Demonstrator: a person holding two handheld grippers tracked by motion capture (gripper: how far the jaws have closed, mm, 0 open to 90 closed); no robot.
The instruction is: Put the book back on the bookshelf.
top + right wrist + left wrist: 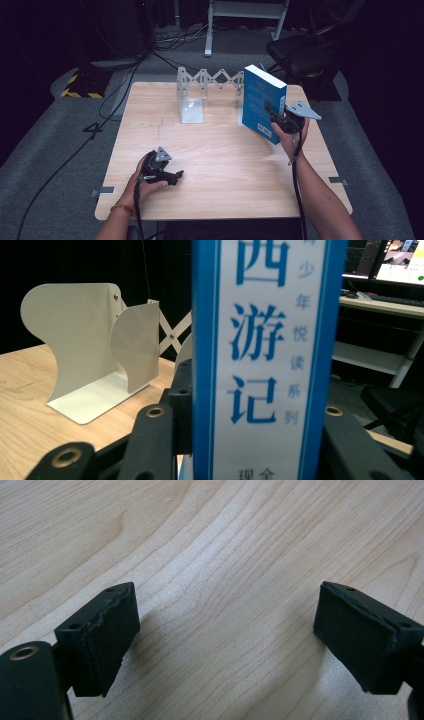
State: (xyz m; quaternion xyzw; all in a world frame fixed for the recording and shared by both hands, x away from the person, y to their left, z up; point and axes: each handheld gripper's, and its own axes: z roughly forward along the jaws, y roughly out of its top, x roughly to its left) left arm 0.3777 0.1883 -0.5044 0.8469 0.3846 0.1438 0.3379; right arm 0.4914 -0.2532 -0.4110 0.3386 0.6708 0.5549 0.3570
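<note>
A blue book (262, 102) stands upright at the table's right side, tilted a little, with my right gripper (279, 119) shut on its spine edge. In the right gripper view the book's white and blue spine (267, 355) with printed characters rises between the two black jaws. My left gripper (176, 176) rests low over the wooden table (220, 160) near its front left, held by a hand. In the left gripper view its pads (107, 640) stand wide apart above bare wood, nothing between them.
A white expanding metal book rack (200, 92) stands at the table's back middle, left of the book; its end plates (80, 355) show in the right gripper view. Beyond the table are a dark chair (305, 52), cables and a white frame on grey floor.
</note>
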